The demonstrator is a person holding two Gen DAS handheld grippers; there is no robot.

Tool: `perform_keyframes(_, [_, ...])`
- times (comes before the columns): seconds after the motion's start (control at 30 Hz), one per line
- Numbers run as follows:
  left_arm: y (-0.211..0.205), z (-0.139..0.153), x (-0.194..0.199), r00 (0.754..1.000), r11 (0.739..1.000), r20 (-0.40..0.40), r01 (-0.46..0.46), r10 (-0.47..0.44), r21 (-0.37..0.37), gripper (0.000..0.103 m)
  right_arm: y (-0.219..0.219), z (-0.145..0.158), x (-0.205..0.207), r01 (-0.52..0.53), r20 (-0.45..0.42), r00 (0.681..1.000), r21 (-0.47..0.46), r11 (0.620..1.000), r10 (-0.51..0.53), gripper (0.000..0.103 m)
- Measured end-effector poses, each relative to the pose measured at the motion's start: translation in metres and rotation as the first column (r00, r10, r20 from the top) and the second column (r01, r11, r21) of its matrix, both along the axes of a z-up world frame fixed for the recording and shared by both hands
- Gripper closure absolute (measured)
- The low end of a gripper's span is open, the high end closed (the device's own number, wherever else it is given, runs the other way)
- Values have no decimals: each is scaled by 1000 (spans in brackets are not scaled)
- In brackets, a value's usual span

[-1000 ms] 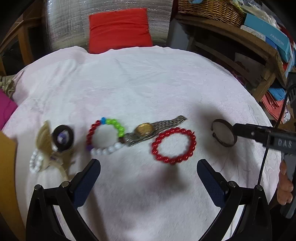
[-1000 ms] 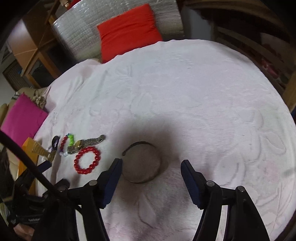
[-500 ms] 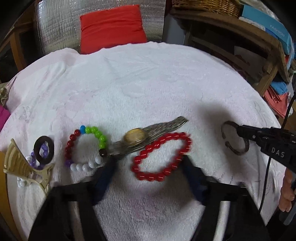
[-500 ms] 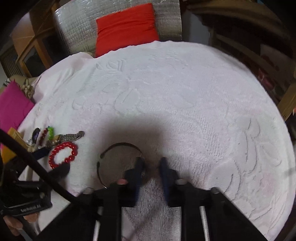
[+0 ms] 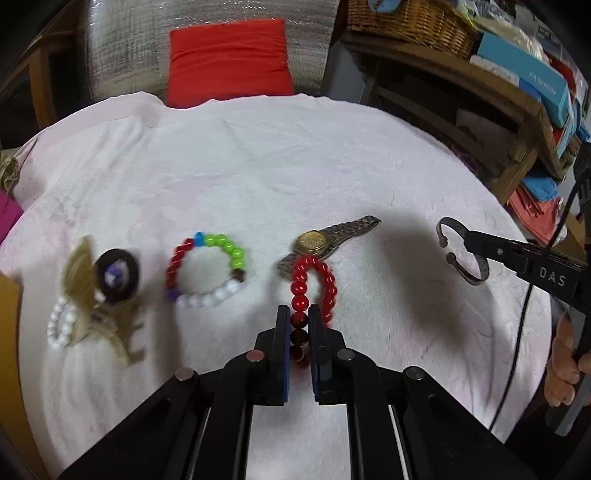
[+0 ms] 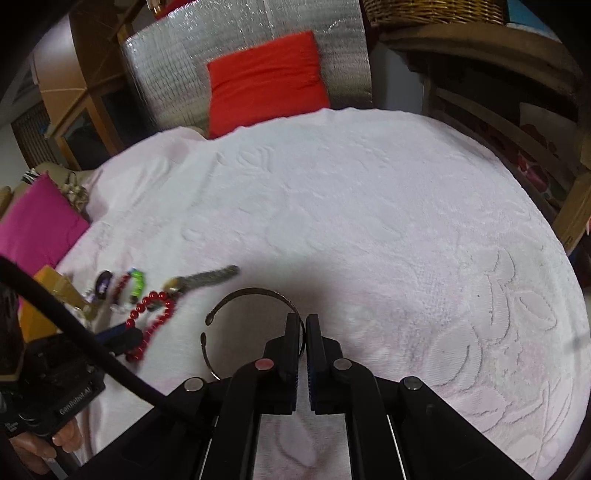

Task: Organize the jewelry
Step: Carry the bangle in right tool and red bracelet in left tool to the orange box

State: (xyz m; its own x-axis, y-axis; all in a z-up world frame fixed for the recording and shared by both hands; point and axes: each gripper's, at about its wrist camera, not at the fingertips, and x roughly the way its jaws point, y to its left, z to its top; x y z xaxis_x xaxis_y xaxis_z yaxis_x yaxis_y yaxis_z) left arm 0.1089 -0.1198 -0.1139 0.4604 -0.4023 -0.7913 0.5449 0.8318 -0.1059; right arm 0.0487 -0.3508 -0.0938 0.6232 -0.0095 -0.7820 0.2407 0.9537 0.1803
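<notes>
Jaws: left gripper (image 5: 297, 321) clenched on red bead bracelet (image 5: 314, 282), stretchy, rolls; right gripper (image 6: 302, 328) pinches stiff metal cuff (image 6: 236, 325) at band.

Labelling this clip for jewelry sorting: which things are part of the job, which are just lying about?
Job: red bead bracelet, metal cuff bangle, watch, multicoloured bead bracelet, white bead bracelet.
Lying about: red cushion, wicker basket, pink cushion.
</notes>
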Motion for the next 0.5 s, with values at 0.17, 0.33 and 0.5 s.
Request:
perform_keyframes(0.17, [27,12,-9,999,999,21,-25,26,-23,94,22,13,1,-22,38,999,3,1000,22,99])
perform_keyframes(0.33, [57,32,-15,997,996,48,-65,68,-56,94,37,20,7,-24,62,998,17,1000,23,99])
perform_keyframes(0.5, [90,57,-23,989,989,86,-109,118,-102,94,64,27,11,-79,96,993,30,996,76,99])
